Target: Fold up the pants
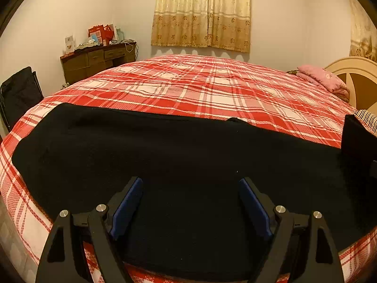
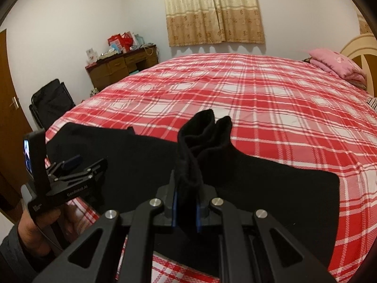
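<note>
Black pants lie spread along the near edge of a bed with a red and white plaid cover. My left gripper is open just above the pants, its blue pads wide apart, holding nothing. My right gripper is shut on a bunched fold of the black pants and lifts it above the rest of the cloth. The left gripper also shows at the left of the right wrist view, held by a hand.
A pink folded blanket and a cream headboard sit at the bed's right end. A brown desk with clutter stands by the far wall. A black chair is at the left. Curtains hang behind.
</note>
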